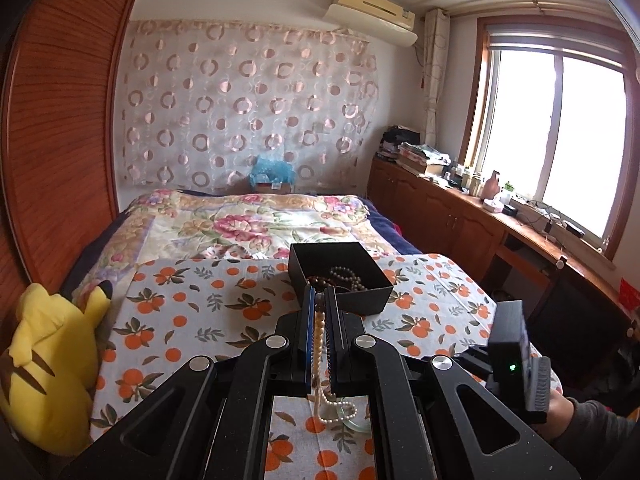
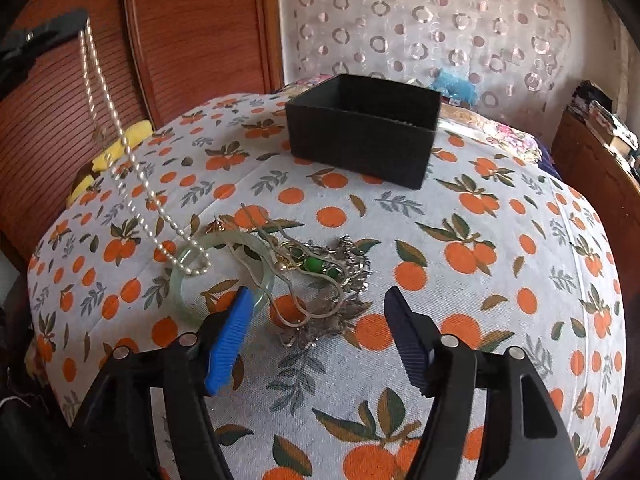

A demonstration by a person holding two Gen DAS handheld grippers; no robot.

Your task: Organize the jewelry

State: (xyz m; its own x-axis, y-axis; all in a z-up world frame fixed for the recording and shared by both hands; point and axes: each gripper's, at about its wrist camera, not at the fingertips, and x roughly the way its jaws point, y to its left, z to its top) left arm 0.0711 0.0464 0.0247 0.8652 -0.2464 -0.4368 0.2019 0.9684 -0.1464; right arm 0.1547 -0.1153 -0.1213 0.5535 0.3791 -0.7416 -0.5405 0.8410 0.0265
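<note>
My left gripper (image 1: pixel 319 294) is shut on a pearl necklace (image 1: pixel 319 332) and holds it above the orange-print cloth; its lower end still rests on a pale green jade bangle (image 2: pixel 188 280). The necklace hangs from the left gripper (image 2: pixel 82 24) in the right wrist view (image 2: pixel 132 164). A black open box (image 1: pixel 340 276) holds a pearl strand and dark beads; it also shows in the right wrist view (image 2: pixel 364 132). My right gripper (image 2: pixel 320 300) is open, low over a pile of silver chains, a green pendant (image 2: pixel 314 264) and a silver brooch (image 2: pixel 344 288).
The orange-print cloth (image 2: pixel 480 280) covers a table in front of a floral bed (image 1: pixel 248 224). A yellow plush toy (image 1: pixel 48 368) sits at the left edge. A wooden wardrobe (image 1: pixel 56 120) stands left, a cabinet under the window (image 1: pixel 460 208) right.
</note>
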